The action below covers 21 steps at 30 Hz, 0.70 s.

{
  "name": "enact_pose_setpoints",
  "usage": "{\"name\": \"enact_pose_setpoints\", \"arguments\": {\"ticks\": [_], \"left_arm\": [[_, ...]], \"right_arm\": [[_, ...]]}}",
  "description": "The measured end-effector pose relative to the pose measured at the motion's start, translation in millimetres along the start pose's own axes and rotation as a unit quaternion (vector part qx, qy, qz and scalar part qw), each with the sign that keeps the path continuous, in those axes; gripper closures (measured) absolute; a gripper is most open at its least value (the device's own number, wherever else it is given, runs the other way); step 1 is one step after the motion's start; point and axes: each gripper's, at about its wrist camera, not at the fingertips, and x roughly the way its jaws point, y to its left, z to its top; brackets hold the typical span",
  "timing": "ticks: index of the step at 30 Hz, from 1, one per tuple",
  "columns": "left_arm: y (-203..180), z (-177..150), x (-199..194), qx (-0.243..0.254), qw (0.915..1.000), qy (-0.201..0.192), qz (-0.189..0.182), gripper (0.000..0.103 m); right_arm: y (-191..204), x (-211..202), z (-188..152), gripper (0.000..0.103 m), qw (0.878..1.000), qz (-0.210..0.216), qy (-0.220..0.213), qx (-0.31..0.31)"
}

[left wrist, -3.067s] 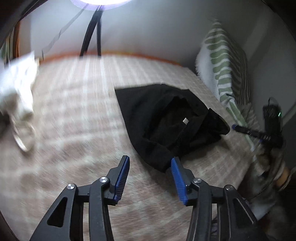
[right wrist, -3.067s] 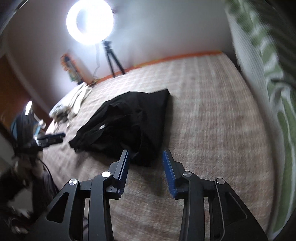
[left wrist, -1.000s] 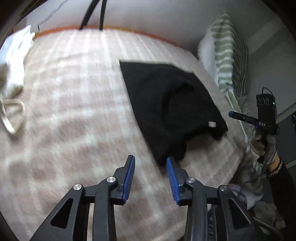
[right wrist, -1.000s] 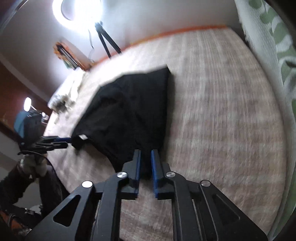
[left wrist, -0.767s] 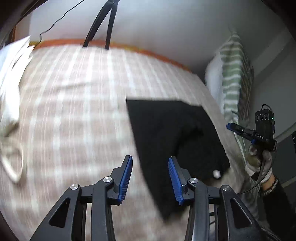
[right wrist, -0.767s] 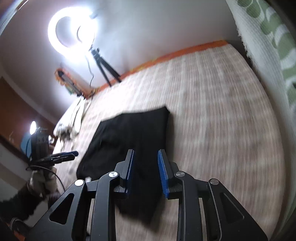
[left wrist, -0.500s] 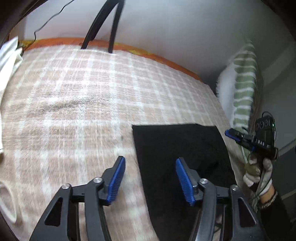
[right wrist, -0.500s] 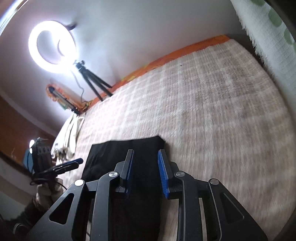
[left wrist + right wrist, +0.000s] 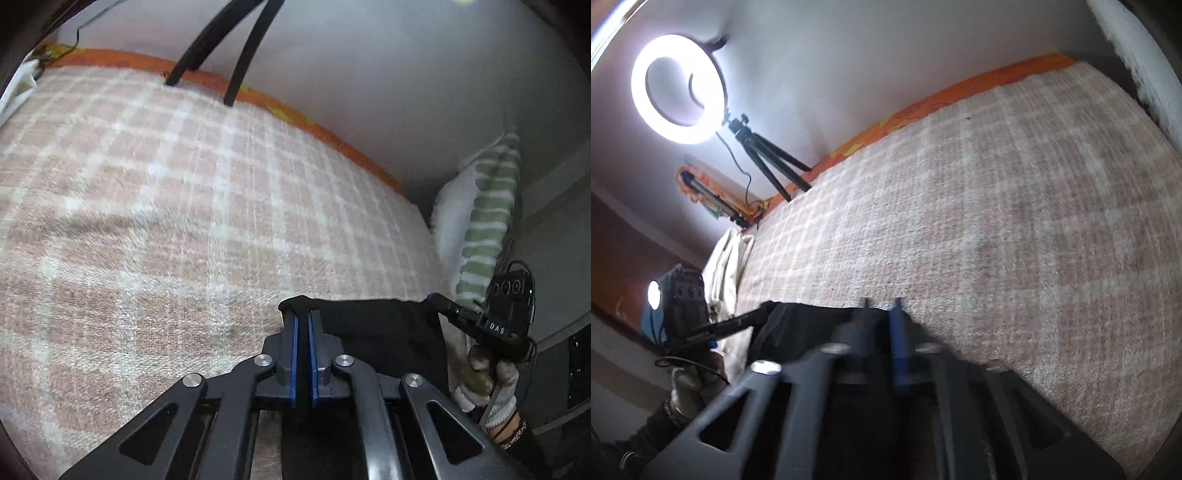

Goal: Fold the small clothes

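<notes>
A black garment point(image 9: 384, 328) lies on the checked blanket point(image 9: 166, 221) of a bed. My left gripper point(image 9: 303, 317) is shut on one far corner of it; the cloth bunches over the fingertips. In the right wrist view, blurred, my right gripper point(image 9: 881, 306) sits at the garment's point(image 9: 805, 325) other far corner with the black cloth between its fingers. The far edge of the garment stretches between the two grippers. Each gripper shows in the other's view, the right point(image 9: 439, 304) and the left point(image 9: 764, 312).
A green striped pillow point(image 9: 484, 229) stands at the bed's right end. A ring light point(image 9: 677, 88) on a tripod point(image 9: 768, 162) stands at the far edge by the wall. White cloth point(image 9: 726, 254) lies at the bed's left end.
Both grippers have moved forward to the garment's far corners. The left gripper was open and has closed on its corner. The right gripper has closed further onto the cloth.
</notes>
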Motion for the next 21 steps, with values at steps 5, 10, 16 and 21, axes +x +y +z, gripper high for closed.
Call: {"name": "enact_pose_setpoints", "arguments": {"ticks": [5,10,16,21], "left_arm": [[4,0,5,0.008,0.9997,-0.004,0.024,0.102],[8,1,4,0.003,0.9996,-0.012,0.024,0.102],[19,9,-5,-0.013,0.9995,-0.022,0.02,0.075],[22,13,1,-0.01,0.9998,-0.014,0.007,0.063]], "right_arm": [[3,-9,8,0.103,0.999,-0.03,-0.02,-0.016],[-4,-9,10,0.103,0.999,-0.048,-0.025,-0.007],[-5,-17,10,0.094,0.998,-0.062,-0.03,0.003],[-11,-21,4,0.082,0.999,-0.027,-0.017,0.013]]}}
